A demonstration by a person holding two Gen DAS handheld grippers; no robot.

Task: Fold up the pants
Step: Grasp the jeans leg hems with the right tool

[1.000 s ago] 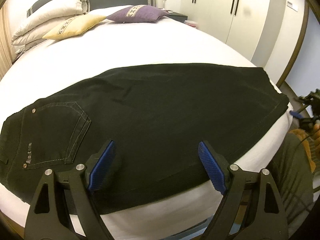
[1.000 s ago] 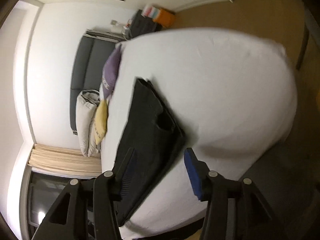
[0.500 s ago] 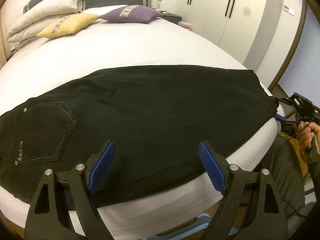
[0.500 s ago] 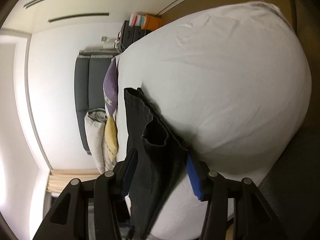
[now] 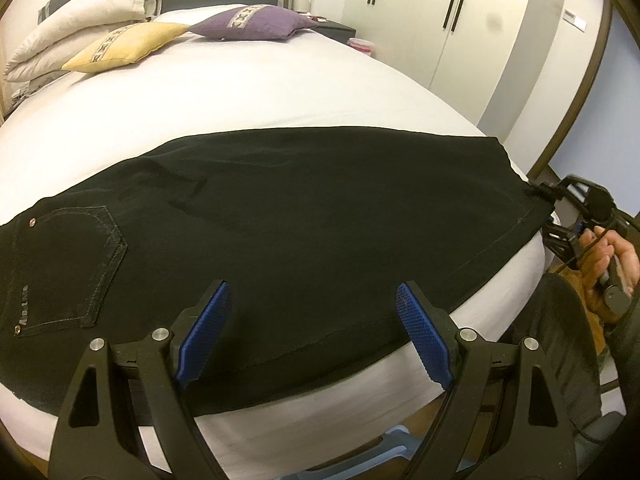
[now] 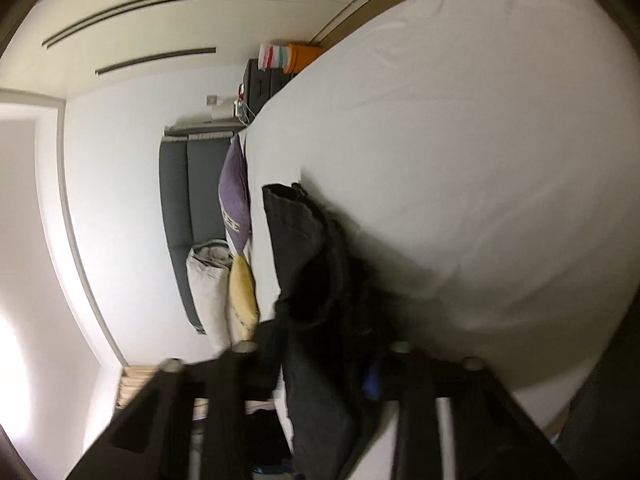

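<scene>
A pair of black denim pants [image 5: 304, 216] lies flat across the near edge of a white-sheeted bed [image 5: 248, 92], one leg folded over the other, back pocket with pale stitching [image 5: 60, 268] at the left, hems at the right.

The left gripper [image 5: 312, 320] hovers above the near seam, its blue ribbed pads [image 5: 204, 332] spread wide with nothing between them.

At the hem end the right gripper [image 5: 560, 208] meets the cuff corner, the person's hand [image 5: 604, 256] wrapped round its handle. In the right wrist view (blurred) dark bunched cloth [image 6: 328, 312] fills the space between the fingers [image 6: 372, 380], which sit narrow and clamped on the pants.

Toward the headboard: a yellow cushion [image 5: 124, 44], a purple cushion [image 5: 252, 22], stacked white pillows [image 5: 80, 12]. White wardrobe doors with dark handles [image 5: 452, 20] stand beyond the bed.
</scene>
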